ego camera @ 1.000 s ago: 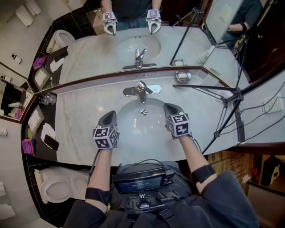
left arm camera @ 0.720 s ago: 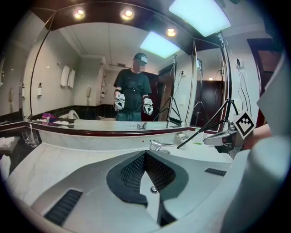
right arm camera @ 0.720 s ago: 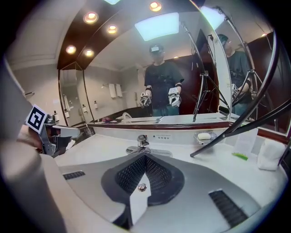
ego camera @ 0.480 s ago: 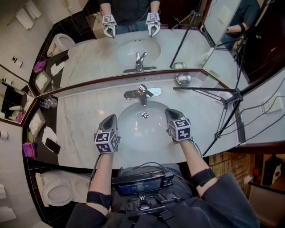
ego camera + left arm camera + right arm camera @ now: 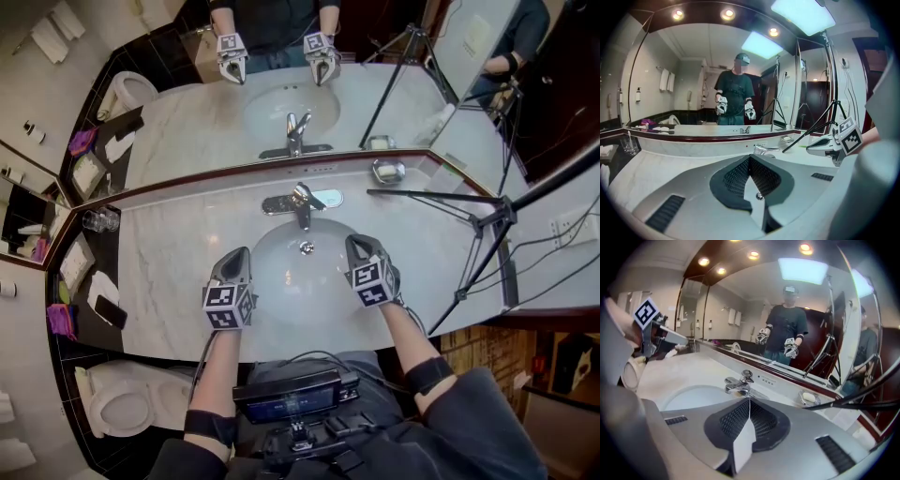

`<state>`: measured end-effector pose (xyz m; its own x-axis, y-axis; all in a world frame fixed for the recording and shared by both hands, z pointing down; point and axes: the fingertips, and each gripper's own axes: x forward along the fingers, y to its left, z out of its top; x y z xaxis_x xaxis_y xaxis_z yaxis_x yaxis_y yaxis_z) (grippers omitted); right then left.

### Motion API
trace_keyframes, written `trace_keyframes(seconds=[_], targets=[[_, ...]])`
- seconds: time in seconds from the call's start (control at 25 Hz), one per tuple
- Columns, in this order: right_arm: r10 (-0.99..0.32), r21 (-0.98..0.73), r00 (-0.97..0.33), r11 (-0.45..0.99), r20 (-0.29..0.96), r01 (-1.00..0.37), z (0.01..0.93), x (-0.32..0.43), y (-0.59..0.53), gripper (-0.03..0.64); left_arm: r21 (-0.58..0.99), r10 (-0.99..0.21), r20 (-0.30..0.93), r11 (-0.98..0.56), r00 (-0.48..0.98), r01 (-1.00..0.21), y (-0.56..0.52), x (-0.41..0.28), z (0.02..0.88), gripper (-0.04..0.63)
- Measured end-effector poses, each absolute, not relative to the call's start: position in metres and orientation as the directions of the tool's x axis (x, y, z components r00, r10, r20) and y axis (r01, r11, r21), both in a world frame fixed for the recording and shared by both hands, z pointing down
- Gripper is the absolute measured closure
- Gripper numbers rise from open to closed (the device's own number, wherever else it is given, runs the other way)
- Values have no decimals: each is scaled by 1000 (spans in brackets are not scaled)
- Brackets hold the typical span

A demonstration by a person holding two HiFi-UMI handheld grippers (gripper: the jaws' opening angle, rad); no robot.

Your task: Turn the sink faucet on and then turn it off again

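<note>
Head view: the chrome single-lever sink faucet (image 5: 300, 200) stands at the back rim of the white oval ceramic basin (image 5: 272, 272). The basin is sunk in a pale veined marble counter (image 5: 159, 253). The left gripper (image 5: 241, 253) and right gripper (image 5: 357, 244) hover over the basin's near sides, both apart from the faucet. It is fixed, rigid, polished metal and likely slippery. Nudging the short lever at its free end looks safer than pinching it, and light force should do

Left gripper view: smooth grey jaws with black ribbed pads are pressed together, nothing between them. The faucet sits low and rounded beyond the tips

Right gripper view: these jaws also meet, leaving only a hairline seam, and are empty. The faucet is straight ahead, with a small metal soap dish (image 5: 809, 398) to its right
</note>
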<state>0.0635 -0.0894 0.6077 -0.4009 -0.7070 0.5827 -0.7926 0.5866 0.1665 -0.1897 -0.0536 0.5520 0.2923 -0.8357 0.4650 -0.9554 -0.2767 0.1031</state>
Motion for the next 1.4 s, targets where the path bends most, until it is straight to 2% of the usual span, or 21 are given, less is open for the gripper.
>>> trace_keyframes(seconds=[0.12,0.28,0.48,0.52,0.68,1.08,1.32,1.4], targets=[[-711,359,-376,652,594,-668,618,55,-97,555,102,-831,471,-284,297,-954,-56,-186,555,592],[-713,553,-360,697,602,-457,626,37,-112,460,99,-827,478,-285,297,-953,-59,-184,558,592],[-728,688,-324,681,604,-249,637,21,-137,414,94,-823,485,-288,297,-953,-58,-182,559,592],[-733,707,-317,674,602,-214,639,17,-143,385,92,-822,486,-289,296,-953,-58,-182,560,592],[-743,755,-277,650,609,-85,655,10,-164,385,88,-819,493,-291,295,-953,-57,-181,564,592],[-714,736,-238,677,658,5,674,-10,-198,383,102,-815,503,-274,287,-956,-55,-185,575,592],[-717,738,-250,674,650,-14,668,-16,-214,388,108,-816,506,-262,280,-959,-59,-192,578,592],[-717,736,-261,676,647,-30,665,-18,-216,417,110,-813,510,-262,280,-959,-60,-193,580,592]])
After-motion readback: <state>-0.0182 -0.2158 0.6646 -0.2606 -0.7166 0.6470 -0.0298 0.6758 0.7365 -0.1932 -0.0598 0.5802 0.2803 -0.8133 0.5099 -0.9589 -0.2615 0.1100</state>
